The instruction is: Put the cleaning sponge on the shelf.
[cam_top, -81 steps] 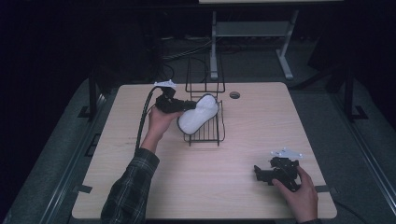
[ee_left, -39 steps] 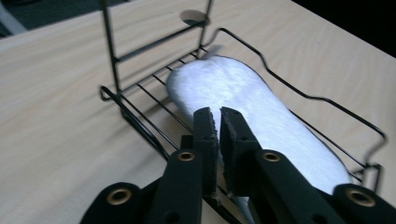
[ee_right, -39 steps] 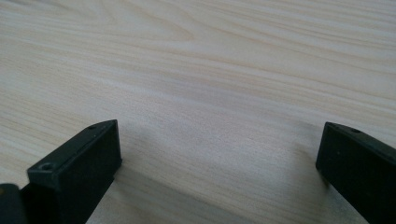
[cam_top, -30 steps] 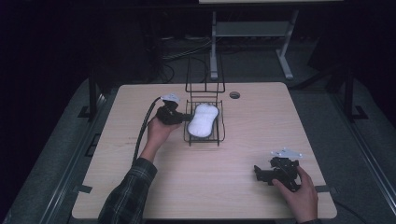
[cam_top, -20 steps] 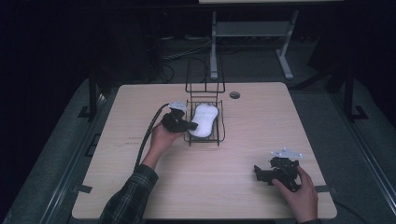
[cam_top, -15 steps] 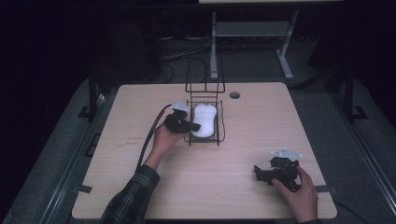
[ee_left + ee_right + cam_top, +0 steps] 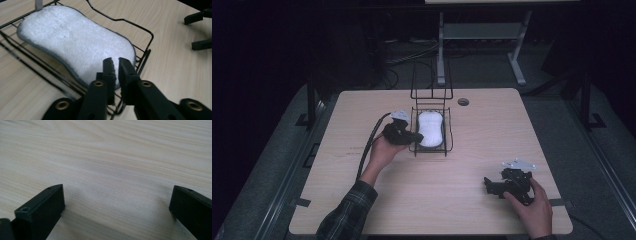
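The left gripper (image 7: 115, 65) pinches the near end of the white pad (image 7: 75, 45), lying lengthwise, seemingly flat, in the wire basket (image 7: 143, 53); the right gripper (image 7: 117, 202) rests released on the desk (image 7: 472, 150).

Sponge (image 7: 430, 128) in wire basket (image 7: 447, 145), mid-table (image 7: 362, 200), back.

My table (image 7: 362, 110) was pale wood with a fine straight grain, and its top looked bare and clean at close range (image 7: 105, 157). Toward one o'clock from its middle, near the far edge, sat a small dark round grommet (image 7: 463, 102). At seven o'clock and at five o'clock a strip of grey tape (image 7: 299, 202) marked each near corner. Beyond the far edge, at twelve o'clock, a grey metal stand (image 7: 482, 30) stood on the dark floor, with loose cables (image 7: 412, 50) just left of it.
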### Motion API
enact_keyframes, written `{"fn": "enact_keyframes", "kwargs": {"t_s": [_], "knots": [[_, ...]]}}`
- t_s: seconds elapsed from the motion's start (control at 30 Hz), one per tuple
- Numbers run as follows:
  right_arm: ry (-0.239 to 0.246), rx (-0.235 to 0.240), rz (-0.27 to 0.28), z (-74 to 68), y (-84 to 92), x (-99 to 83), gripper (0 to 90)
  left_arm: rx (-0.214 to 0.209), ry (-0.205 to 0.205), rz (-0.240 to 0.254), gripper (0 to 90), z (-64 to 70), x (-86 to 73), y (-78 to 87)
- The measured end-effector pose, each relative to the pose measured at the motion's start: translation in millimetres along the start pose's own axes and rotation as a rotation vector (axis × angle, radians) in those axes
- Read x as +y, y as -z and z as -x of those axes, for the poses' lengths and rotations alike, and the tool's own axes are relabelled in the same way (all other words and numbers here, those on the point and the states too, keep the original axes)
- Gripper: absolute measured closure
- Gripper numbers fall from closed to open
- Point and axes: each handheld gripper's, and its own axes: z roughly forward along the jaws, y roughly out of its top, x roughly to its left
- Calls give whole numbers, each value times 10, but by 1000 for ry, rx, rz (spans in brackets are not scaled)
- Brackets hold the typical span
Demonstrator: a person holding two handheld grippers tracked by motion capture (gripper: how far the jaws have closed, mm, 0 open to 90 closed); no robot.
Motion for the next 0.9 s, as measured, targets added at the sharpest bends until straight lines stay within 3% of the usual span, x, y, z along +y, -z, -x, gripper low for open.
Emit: {"fn": "enact_keyframes", "kwargs": {"t_s": [0.17, 0.37, 0.6, 0.8, 0.9], "knots": [[0, 0, 0, 0, 0, 0, 0, 27, 25, -13, 565, 35, -95, 168], [0, 0, 0, 0, 0, 0, 0, 84, 26, -2, 398, 109, -267, 376], [0, 0, 0, 0, 0, 0, 0, 128, 42, 18, 276, 215, -494, 552], [1, 0, 0, 0, 0, 0, 0, 176, 31, -6, 166, 316, -689, 624], [1, 0, 0, 1, 0, 0, 0, 199, 43, -8, 128, 366, -782, 637]]}}
